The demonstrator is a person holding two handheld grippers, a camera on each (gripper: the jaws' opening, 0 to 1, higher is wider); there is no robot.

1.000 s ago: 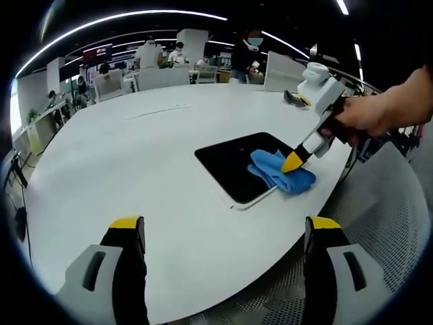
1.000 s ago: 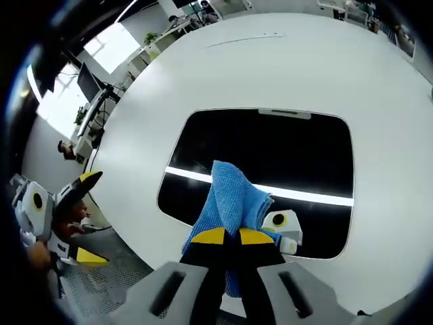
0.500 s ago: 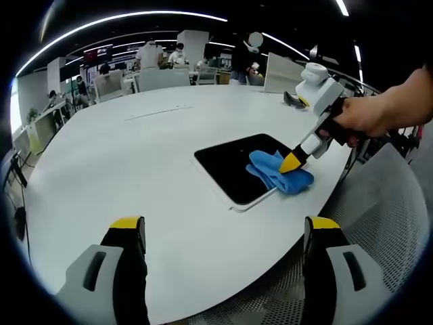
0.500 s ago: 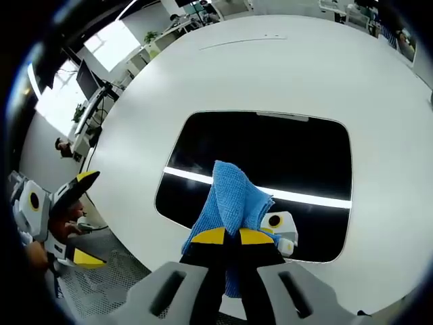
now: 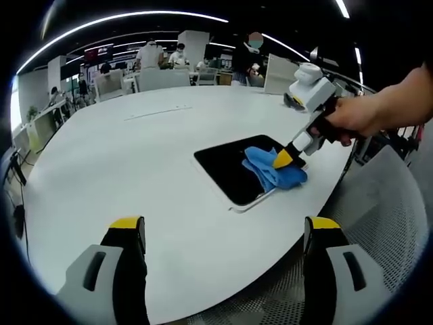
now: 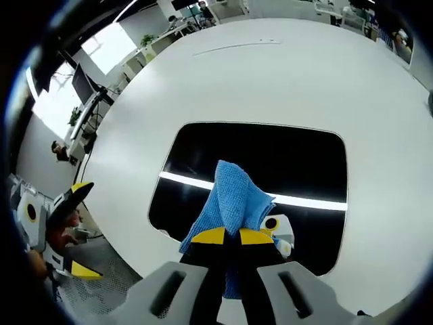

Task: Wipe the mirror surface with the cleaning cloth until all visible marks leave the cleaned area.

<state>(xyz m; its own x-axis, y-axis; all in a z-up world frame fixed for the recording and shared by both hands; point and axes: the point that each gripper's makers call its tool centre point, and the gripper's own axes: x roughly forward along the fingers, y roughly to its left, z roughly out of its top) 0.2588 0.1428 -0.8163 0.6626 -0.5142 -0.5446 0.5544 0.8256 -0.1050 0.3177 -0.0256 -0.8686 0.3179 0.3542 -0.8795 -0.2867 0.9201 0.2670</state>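
A dark rectangular mirror lies flat on the white round table near its edge. A blue cleaning cloth rests on the mirror, pinched in my right gripper, which is shut on it and held by a person's hand. My left gripper stands open over the table's near edge, well short of the mirror, with nothing between its jaws. It also appears at the left edge of the right gripper view.
A bright light strip reflects across the mirror. A grey mesh surface lies below the table edge on the right. People and desks stand far behind the table. A thin line marks the far tabletop.
My right gripper has slid the cloth a little further onto the mirror, away from the table's edge. My left gripper has stayed still and open.
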